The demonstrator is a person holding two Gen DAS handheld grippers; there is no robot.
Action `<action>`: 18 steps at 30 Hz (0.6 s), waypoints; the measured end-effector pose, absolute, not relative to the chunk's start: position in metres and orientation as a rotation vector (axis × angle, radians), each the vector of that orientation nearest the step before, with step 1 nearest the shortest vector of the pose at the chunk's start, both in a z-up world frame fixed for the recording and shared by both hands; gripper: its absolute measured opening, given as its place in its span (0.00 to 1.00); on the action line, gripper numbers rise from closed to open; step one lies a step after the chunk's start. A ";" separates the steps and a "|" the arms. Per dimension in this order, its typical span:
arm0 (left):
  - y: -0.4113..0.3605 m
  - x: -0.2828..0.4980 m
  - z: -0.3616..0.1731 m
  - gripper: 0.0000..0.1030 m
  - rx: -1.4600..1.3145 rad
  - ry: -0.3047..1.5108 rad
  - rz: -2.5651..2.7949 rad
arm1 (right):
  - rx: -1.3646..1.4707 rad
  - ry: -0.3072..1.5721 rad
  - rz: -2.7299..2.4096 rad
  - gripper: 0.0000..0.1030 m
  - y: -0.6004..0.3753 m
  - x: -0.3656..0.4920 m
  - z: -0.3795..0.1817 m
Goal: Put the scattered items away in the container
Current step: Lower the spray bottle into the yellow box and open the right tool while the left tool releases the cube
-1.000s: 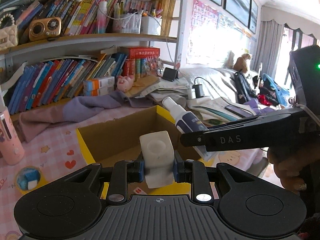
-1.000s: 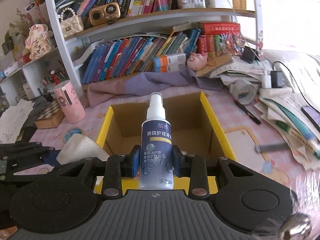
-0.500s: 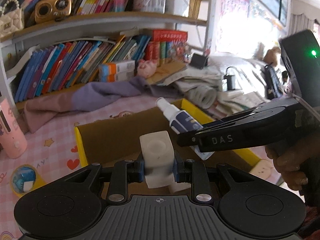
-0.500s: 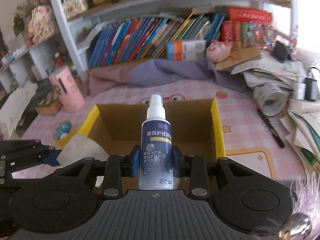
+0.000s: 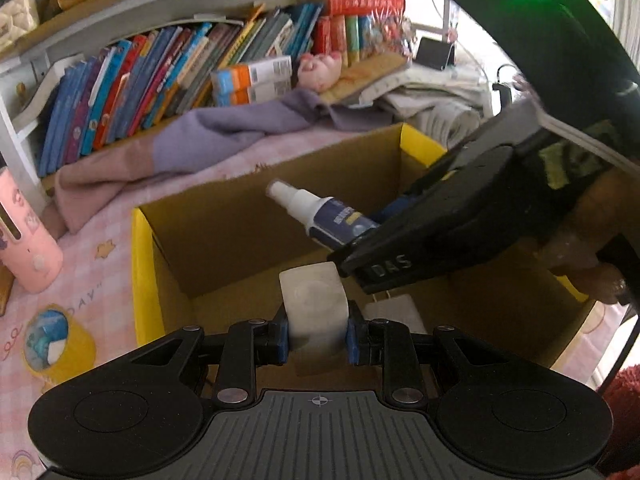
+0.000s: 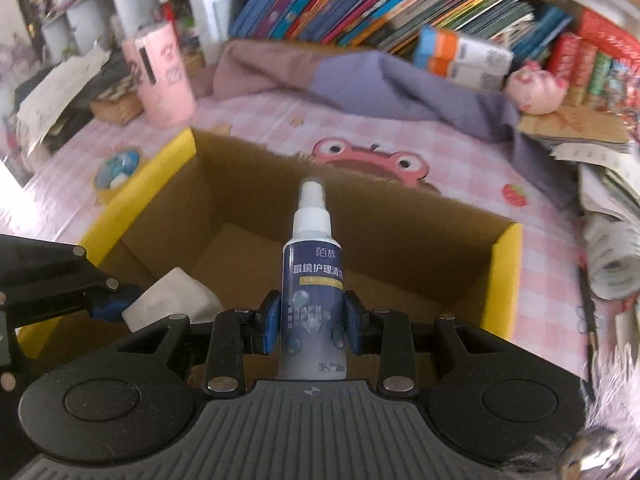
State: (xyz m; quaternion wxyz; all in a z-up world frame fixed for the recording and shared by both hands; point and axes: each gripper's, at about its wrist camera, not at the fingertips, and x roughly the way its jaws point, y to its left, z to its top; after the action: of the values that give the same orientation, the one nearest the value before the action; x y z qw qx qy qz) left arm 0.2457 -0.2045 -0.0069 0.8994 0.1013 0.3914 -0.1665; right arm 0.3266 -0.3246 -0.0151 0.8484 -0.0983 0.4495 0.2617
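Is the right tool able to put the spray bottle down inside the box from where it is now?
Probably yes. The right tool holds the bottle over the open box, whose floor ahead looks bare.

Black two-finger grippers, blue-padded

The left gripper (image 5: 316, 338) shows silver screws and a ribbed grey base; the right gripper (image 6: 310, 322) matches (white "DAS" lettering).

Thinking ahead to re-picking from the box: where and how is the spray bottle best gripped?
Grip the spray bottle across its straight round labelled body, as the right gripper does now, coming from its base end. The body offers parallel sides; the white neck and nozzle taper and would likely slip.
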 end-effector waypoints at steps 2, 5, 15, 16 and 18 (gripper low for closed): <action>-0.206 0.246 -0.009 0.25 0.210 0.823 -0.336 | -0.230 0.961 0.568 0.30 -0.321 0.329 -0.019; -0.207 0.246 -0.012 0.25 0.208 0.840 -0.320 | -0.236 0.980 0.579 0.30 -0.317 0.332 -0.025; -0.208 0.244 -0.009 0.36 0.198 0.823 -0.311 | -0.209 1.001 0.585 0.30 -0.319 0.333 -0.030; -0.208 0.242 -0.007 0.45 0.196 0.807 -0.303 | -0.206 1.001 0.586 0.30 -0.318 0.333 -0.030; -0.206 0.238 -0.002 0.54 0.197 0.775 -0.289 | -0.201 0.995 0.588 0.30 -0.319 0.332 -0.029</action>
State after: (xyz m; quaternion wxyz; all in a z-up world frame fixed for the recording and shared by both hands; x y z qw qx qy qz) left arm 0.2385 -0.2064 -0.0025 0.9109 0.0957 0.3761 -0.1400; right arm 0.3320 -0.3185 -0.0294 0.8327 -0.0947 0.4697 0.2775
